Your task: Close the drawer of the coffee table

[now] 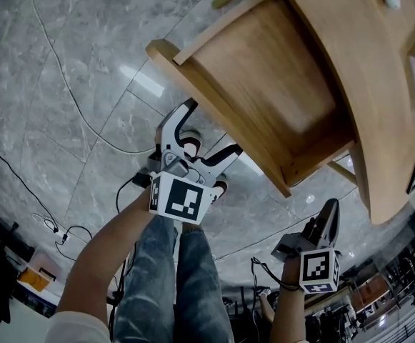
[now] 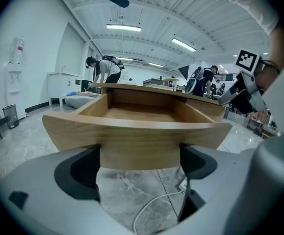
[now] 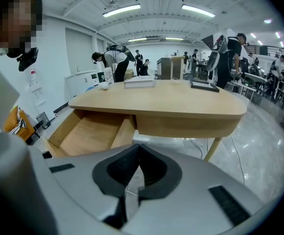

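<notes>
One drawer (image 1: 264,81): pulled far out of counter (image 1: 361,63), not yet shut | left hand-held gripper (image 1: 211,128): jaws wide, tips at drawer's front panel, contact unclear | right hand-held gripper (image 1: 328,216): jaws together, empty, held aside | step: lining up the push | next: likely press front squarely inward

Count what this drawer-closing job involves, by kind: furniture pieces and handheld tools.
coffee table: 1
drawer, pulled open: 1
tools: 2, the left tool and the right tool
Total: 4
</notes>
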